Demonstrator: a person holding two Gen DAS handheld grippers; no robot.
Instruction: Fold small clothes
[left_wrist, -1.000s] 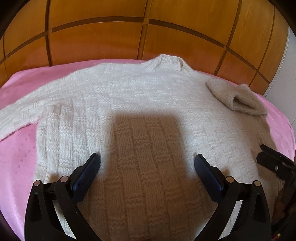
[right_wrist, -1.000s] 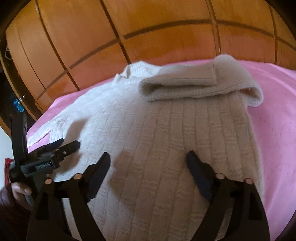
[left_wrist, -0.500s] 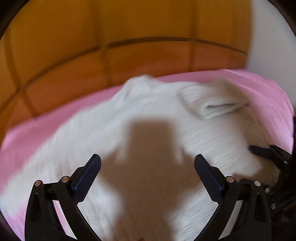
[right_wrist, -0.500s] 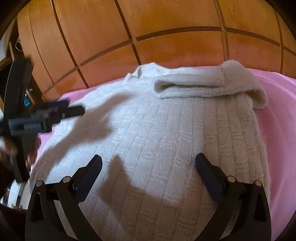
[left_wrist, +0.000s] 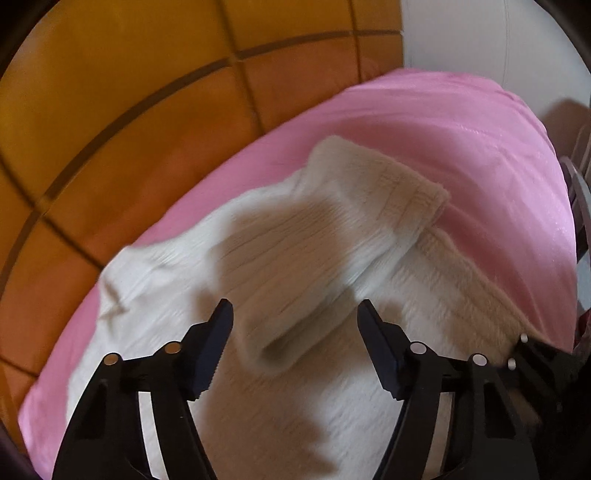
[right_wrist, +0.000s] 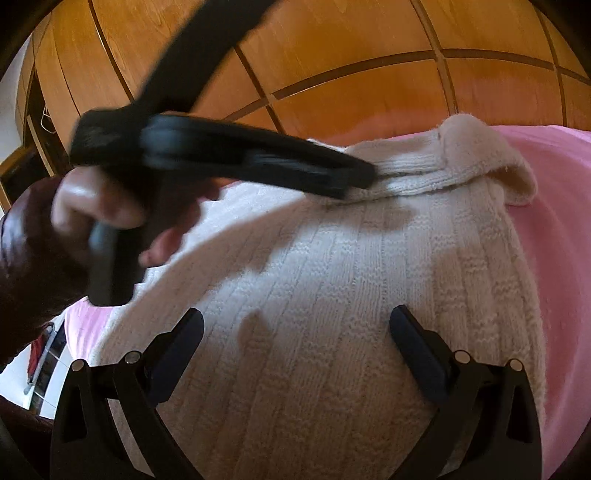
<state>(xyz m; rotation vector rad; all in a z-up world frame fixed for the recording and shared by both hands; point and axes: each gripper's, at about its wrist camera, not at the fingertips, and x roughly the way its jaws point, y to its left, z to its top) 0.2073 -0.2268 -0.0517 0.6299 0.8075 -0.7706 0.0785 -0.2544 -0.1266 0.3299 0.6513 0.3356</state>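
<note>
A cream knitted sweater (left_wrist: 147, 266) lies flat on a pink bedcover (left_wrist: 480, 147). One sleeve (left_wrist: 332, 229) is folded across its chest. My left gripper (left_wrist: 295, 325) hovers just over that sleeve's cuff end with its jaws closing; the cuff sits between the fingers, which do not press on it. In the right wrist view a hand (right_wrist: 92, 206) holds the left gripper (right_wrist: 358, 181), whose tips reach the folded sleeve (right_wrist: 443, 166). My right gripper (right_wrist: 295, 332) stands wide open above the sweater's lower body (right_wrist: 332, 277), with nothing gripped.
Wooden panelled doors (right_wrist: 369, 55) rise behind the bed. A white wall (left_wrist: 480, 37) stands to the right of them. Bare pink bedcover (right_wrist: 554, 221) runs along the sweater's right side. The right gripper's body (left_wrist: 535, 354) shows at the lower right of the left wrist view.
My left gripper has swung right across the sweater to the folded sleeve, rolling as it went, and its jaws have narrowed. The right gripper opened a little wider and stayed in place.
</note>
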